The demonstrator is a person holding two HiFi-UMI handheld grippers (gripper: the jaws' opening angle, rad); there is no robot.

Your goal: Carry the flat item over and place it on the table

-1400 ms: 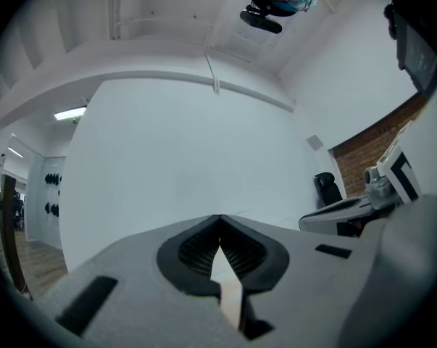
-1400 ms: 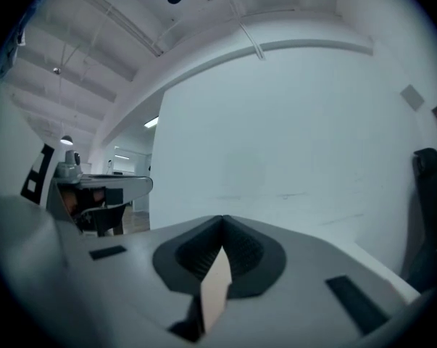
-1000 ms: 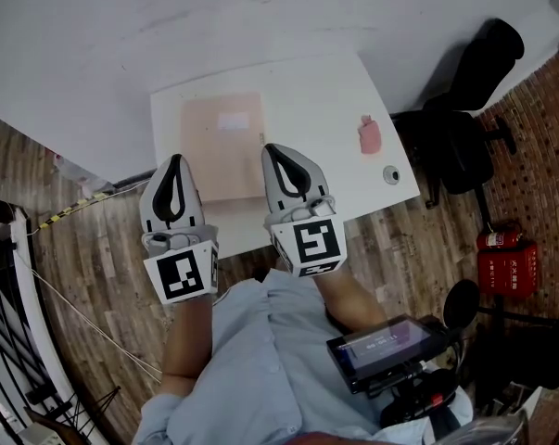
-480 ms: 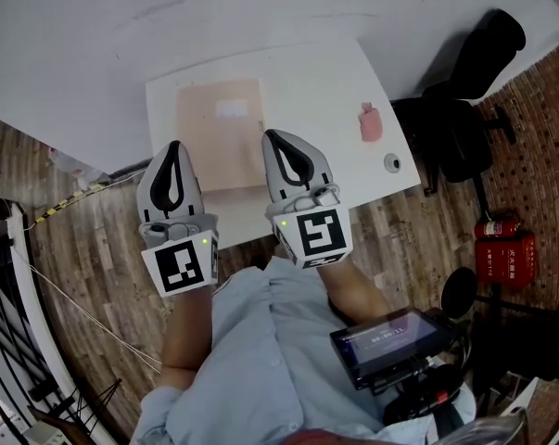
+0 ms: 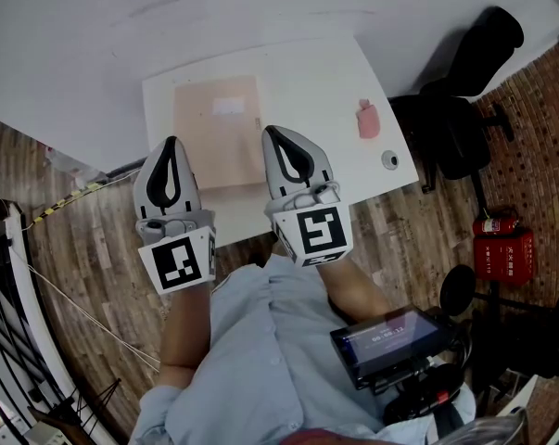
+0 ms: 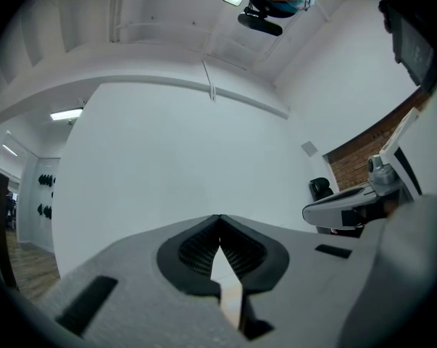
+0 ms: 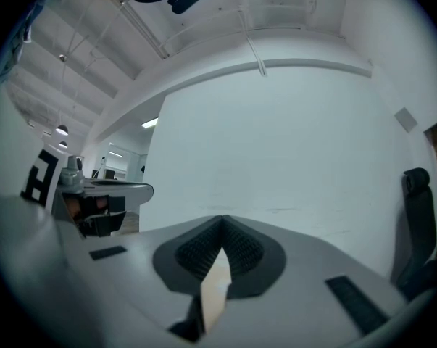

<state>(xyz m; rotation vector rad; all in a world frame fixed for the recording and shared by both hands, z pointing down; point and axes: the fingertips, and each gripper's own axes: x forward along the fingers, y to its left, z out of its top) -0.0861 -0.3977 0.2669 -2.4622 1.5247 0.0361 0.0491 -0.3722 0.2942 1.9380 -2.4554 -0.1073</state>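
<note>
A flat pale pink folder (image 5: 216, 130) lies on the white table (image 5: 316, 91), on its left half. In the head view my left gripper (image 5: 171, 142) hovers over the table's near left corner, just left of the folder. My right gripper (image 5: 272, 130) hovers at the folder's near right edge. Both are shut with nothing between the jaws. The left gripper view shows the left gripper (image 6: 218, 217) with tips touching, facing a white wall. In the right gripper view my right gripper (image 7: 223, 217) is also closed tip to tip, facing the same wall.
A small pink object (image 5: 367, 121) and a small round grey thing (image 5: 390, 161) sit on the table's right side. A black office chair (image 5: 455, 109) stands to the right and a red fire extinguisher (image 5: 501, 248) lies on the wooden floor. A screen device (image 5: 390, 341) hangs at my waist.
Both grippers have edged slightly forward toward the table, the left drifting a little left. The folder has stayed on the table and both jaws have stayed shut.
</note>
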